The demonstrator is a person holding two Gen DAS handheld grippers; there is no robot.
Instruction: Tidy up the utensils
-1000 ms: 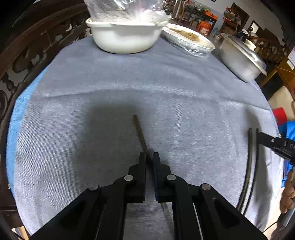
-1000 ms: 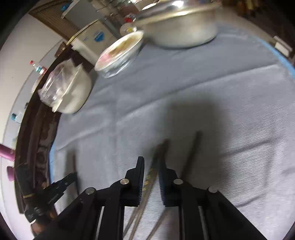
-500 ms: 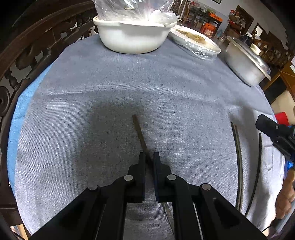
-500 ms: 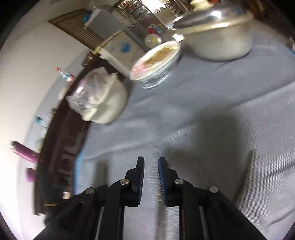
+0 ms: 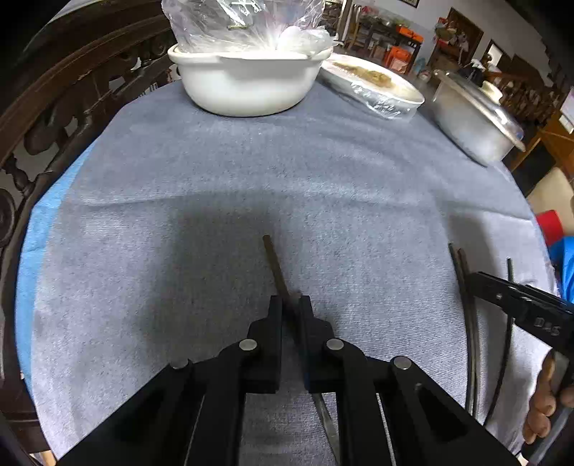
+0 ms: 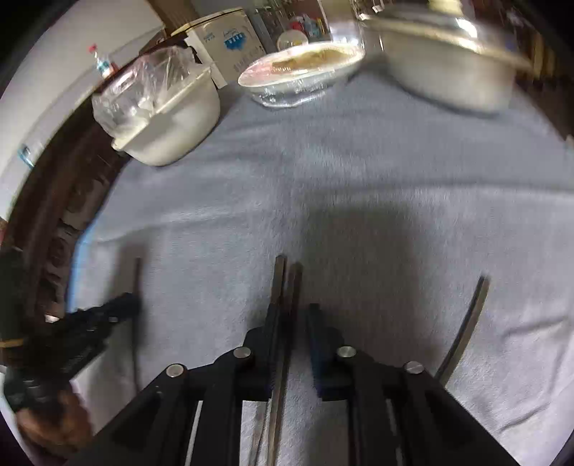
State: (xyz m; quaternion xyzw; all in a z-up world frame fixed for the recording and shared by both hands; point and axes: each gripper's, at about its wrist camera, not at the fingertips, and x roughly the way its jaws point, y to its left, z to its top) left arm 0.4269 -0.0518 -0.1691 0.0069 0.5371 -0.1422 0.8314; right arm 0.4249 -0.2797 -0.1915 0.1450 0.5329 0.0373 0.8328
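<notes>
The left gripper (image 5: 288, 304) points down at the desk (image 5: 323, 186), which has a grey cloth over it. Its fingers (image 5: 275, 322) are squeezed tight on one brown chopstick (image 5: 274, 265). The stick pokes out past the fingertips toward the far side of the desk, and its other end shows under the gripper.

The right gripper (image 6: 292, 315) is over a pair of chopsticks (image 6: 285, 286) that lie side by side on the cloth. Its fingers (image 6: 315, 333) are closing. The pair runs between them, close to the left finger, with a gap still on the right-finger side, so the fingers do not squeeze the pair yet. One more chopstick (image 6: 466, 322) lies alone on the cloth, off to the right of these fingers.

Far ahead of both grippers, at the back of the desk, stand a white bowl (image 5: 247, 82) with a clear plastic bag (image 5: 244, 25) in it, a wrapped dish of food (image 5: 373, 86) and a metal pot with a lid (image 5: 477, 122). A hand (image 5: 545, 401) shows at the right edge of the left wrist view, behind the right gripper.
</notes>
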